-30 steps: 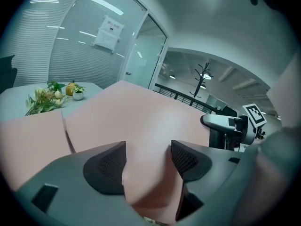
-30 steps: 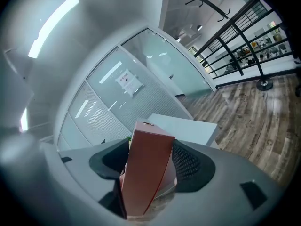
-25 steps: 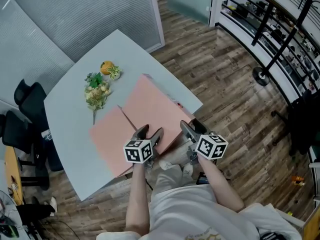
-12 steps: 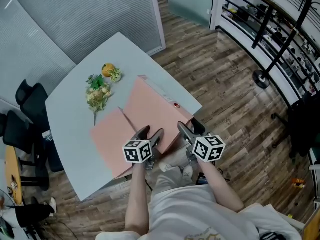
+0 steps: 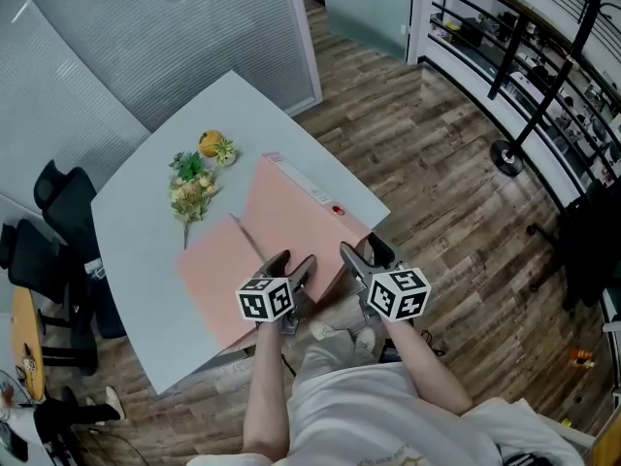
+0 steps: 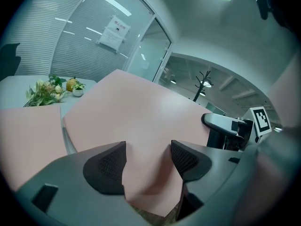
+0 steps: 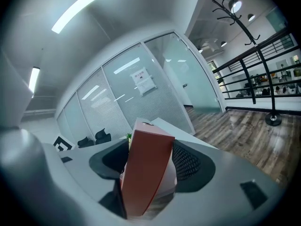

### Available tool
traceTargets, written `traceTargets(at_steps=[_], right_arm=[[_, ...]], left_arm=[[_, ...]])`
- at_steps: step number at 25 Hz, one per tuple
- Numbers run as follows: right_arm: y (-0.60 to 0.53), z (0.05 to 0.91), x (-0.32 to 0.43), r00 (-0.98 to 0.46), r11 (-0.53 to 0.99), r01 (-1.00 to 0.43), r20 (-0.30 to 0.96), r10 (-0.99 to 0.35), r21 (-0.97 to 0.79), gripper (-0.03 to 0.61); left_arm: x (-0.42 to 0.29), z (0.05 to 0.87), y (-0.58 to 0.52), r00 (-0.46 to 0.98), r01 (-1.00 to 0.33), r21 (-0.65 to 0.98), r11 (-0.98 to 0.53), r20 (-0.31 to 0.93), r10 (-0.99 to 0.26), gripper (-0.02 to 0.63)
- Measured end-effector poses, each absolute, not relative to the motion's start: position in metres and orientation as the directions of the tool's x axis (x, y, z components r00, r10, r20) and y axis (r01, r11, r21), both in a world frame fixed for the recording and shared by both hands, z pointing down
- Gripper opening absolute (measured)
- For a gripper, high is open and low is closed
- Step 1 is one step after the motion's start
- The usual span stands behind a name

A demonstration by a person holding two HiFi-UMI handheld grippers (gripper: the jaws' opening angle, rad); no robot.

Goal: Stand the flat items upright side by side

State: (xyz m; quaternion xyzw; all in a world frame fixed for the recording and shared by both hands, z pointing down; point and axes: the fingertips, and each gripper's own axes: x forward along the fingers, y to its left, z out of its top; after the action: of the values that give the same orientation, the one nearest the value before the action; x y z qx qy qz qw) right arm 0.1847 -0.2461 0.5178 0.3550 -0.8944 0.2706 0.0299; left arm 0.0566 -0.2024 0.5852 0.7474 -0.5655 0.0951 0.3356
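Note:
Two flat pink folders lie on the pale table (image 5: 146, 231). The right-hand folder (image 5: 291, 216) is tipped up at its near edge, showing a white spine with a red dot. My left gripper (image 5: 291, 260) grips its near edge; in the left gripper view the pink cover (image 6: 141, 121) fills the gap between the pads (image 6: 106, 166). My right gripper (image 5: 364, 252) clasps its near right corner, where the thick reddish end (image 7: 148, 168) sits between both pads. The second folder (image 5: 218, 270) lies flat to the left.
A bunch of flowers (image 5: 189, 187) and a small orange ornament (image 5: 209, 142) lie at the table's far side. Black office chairs (image 5: 53, 192) stand to the left. A coat stand's base (image 5: 511, 153) is on the wooden floor at right, by a railing.
The right-hand folder has tipped up, so its white spine with the red dot now shows. My right gripper has rolled and shifted slightly left. The left gripper has stayed put.

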Motion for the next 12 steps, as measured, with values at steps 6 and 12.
traceTargets(at_steps=[6,12], right_arm=[[-0.24,0.511,0.179,-0.742,0.63,-0.664,0.25,-0.622,-0.402,0.304],[-0.237,0.504,0.179,-0.728,0.647,-0.684,0.259,-0.634,-0.338,0.304]], left_arm=[[0.067,0.575,-0.202,0.376,-0.892,0.423,-0.162,0.492,-0.786,0.288],[0.077,0.561,-0.206,0.407,-0.859,0.481,-0.176,0.431,-0.805,0.288]])
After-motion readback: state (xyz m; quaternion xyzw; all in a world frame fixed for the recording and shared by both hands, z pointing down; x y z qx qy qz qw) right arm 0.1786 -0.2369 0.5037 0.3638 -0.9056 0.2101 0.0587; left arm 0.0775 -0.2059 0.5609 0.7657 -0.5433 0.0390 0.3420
